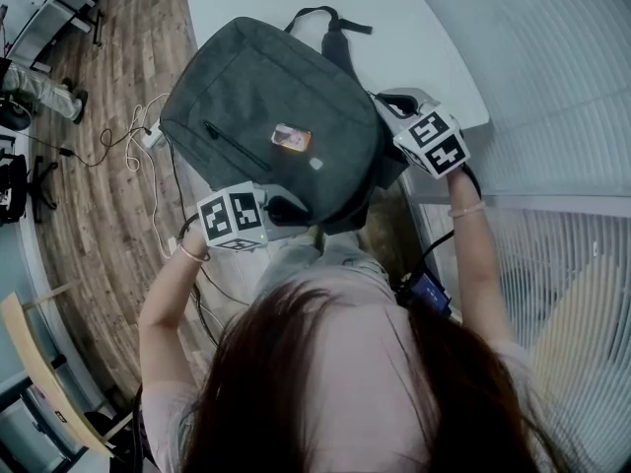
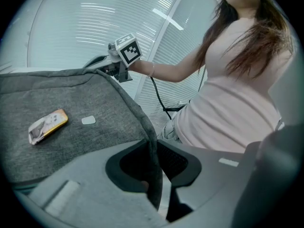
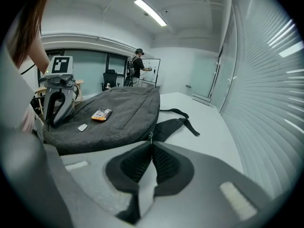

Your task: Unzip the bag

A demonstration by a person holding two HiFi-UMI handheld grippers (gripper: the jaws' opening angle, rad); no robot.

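Lying on the table: a grey bag (image 1: 266,116) rests flat on the white table (image 1: 434,28), front face up, its near end close to the person holding the grippers
Bag front: an orange patch (image 1: 292,138) sits near the middle, with a small white tab (image 1: 315,164) just beside it on the near side; a slanted pocket zip (image 1: 232,146) runs to the left of them
Straps: black straps (image 1: 330,23) trail off the bag's far end onto the bare table top
Left gripper (image 2: 153,148): at the bag's near left corner; its jaws are clamped on the bag's grey edge, and the fabric runs up between the two dark pads
Right gripper (image 3: 152,148): at the bag's right side, farther from the person than the left one; its jaws are pressed together at the tips on the small metal zipper pull (image 3: 150,137) at the bag's side seam
Zipper pull: it lies on the right edge of the bag, just beside the black strap base, touching the tips of the right jaws
Spacing: the two grippers are well apart, with the bag's near right corner between them
Wrists: each arm carries a thin bracelet, and each gripper carries a cube with square markers
Floor (image 1: 108,225): wood planks to the left of the table, with loose white cables (image 1: 133,146) lying on them
Right of the table: a pale slatted wall (image 1: 552,87)
Far background: in the right gripper view a second person (image 3: 137,63) stands by a glass partition, near a dark office chair (image 3: 110,80)
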